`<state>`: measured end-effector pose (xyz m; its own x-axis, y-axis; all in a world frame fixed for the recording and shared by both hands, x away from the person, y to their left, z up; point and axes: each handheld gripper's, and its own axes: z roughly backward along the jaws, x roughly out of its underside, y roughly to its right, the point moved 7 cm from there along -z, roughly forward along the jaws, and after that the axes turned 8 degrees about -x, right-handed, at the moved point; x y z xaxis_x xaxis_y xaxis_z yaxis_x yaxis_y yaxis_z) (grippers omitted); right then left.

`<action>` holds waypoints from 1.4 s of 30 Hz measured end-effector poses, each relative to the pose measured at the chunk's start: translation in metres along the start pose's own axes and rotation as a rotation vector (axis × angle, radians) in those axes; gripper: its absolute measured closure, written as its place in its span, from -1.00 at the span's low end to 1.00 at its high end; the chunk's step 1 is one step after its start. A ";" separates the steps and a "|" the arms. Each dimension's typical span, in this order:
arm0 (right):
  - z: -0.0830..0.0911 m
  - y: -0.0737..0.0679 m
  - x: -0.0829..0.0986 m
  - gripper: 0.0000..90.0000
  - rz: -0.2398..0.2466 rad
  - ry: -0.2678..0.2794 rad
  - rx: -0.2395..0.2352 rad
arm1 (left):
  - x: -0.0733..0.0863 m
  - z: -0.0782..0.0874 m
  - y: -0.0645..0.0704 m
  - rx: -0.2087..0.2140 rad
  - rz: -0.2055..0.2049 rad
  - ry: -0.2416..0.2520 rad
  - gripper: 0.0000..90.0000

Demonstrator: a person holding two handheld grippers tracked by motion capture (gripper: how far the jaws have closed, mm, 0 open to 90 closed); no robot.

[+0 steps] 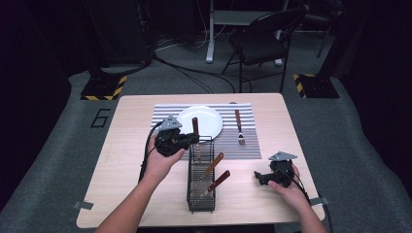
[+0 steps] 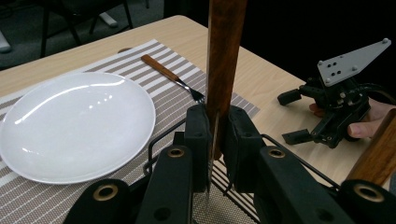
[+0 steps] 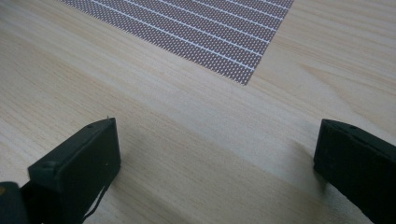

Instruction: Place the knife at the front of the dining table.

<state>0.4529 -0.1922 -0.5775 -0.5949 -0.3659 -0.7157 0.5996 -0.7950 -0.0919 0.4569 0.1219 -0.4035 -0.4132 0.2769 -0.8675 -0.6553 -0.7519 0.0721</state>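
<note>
Dark floor with cables, a chair and two hazard-striped bases surrounds a pale wooden tabletop [image 1: 121,160]. One striped placemat [image 1: 243,145] lies at the far middle, carrying one white plate [image 1: 206,119] and, to the right of the plate, one fork [image 1: 239,127] with a wooden handle. One black wire rack [image 1: 200,191] stands near the middle, just on the near side of the placemat.

Wooden-handled utensils, counted: two lean in the rack with handles slanting up to the right, one fork lies on the placemat, and one knife [image 2: 224,70] is held upright at the rack's far end, four in all. The blade edge shows between the jaws in the left gripper view; what the two in the rack are cannot be told.

Left gripper [image 1: 190,140] is closed narrow on the knife just below its handle, beside the near edge of the plate. Right gripper [image 1: 265,178] rests low at the near right, jaws wide and holding nothing; the right gripper view shows bare wood and a placemat corner between them.

Judgement: the step in hand is lifting the knife out of the rack for setting the place. The next move calls for carrying it clear of the wire rim, tipping it level and laying it on the placemat beside the plate without striking the plate.
</note>
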 end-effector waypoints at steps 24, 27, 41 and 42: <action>0.000 0.000 0.000 -1.00 0.002 -0.001 -0.001 | -0.050 0.049 -0.010 0.002 0.008 0.062 0.79; 0.000 0.000 0.000 -1.00 0.002 -0.001 -0.001 | -0.056 0.055 -0.011 -0.004 0.005 0.067 0.79; 0.000 0.000 0.000 -1.00 0.002 -0.001 -0.001 | -0.072 0.074 -0.029 -0.047 0.018 0.084 0.79; 0.000 0.000 0.000 -1.00 0.002 -0.001 -0.001 | -0.072 0.074 -0.032 -0.052 0.015 0.086 0.79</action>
<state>0.4529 -0.1924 -0.5774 -0.5938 -0.3680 -0.7155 0.6016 -0.7936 -0.0911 0.4608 0.1705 -0.3071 -0.3659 0.2145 -0.9056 -0.6144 -0.7866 0.0619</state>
